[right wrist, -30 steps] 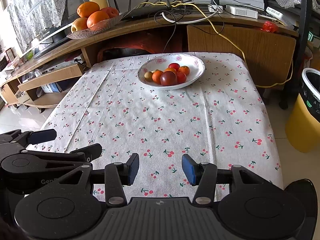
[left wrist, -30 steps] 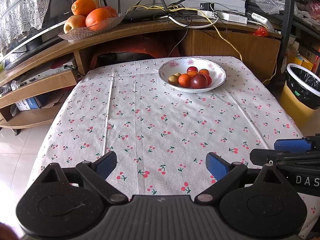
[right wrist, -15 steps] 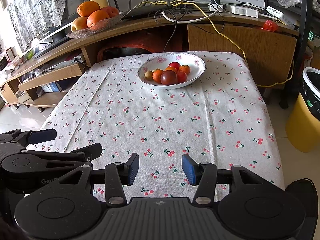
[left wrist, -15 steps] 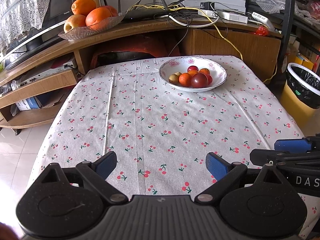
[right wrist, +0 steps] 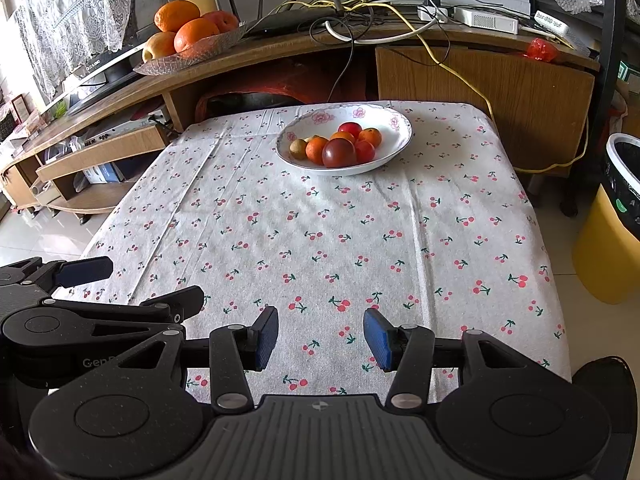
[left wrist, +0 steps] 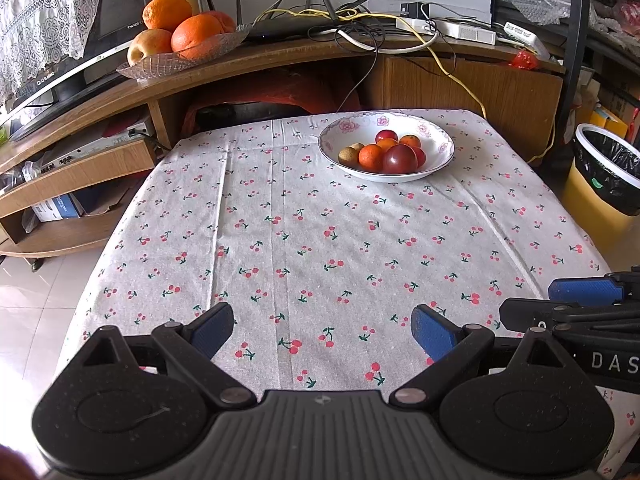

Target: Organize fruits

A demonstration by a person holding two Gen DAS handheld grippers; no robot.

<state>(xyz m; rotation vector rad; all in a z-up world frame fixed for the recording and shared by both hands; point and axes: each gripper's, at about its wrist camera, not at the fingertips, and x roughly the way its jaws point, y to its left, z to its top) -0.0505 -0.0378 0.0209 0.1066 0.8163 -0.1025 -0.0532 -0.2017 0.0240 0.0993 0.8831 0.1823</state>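
Both grippers, left gripper (left wrist: 322, 330) and right gripper (right wrist: 321, 338), fingers apart; white bowl (left wrist: 440, 148) holds perhaps seven fruits

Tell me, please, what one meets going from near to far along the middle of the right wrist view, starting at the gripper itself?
right gripper, jaws apart and empty → bare stretch of cherry-print tablecloth → white floral bowl of small fruit → wooden shelf carrying a tangle of cables
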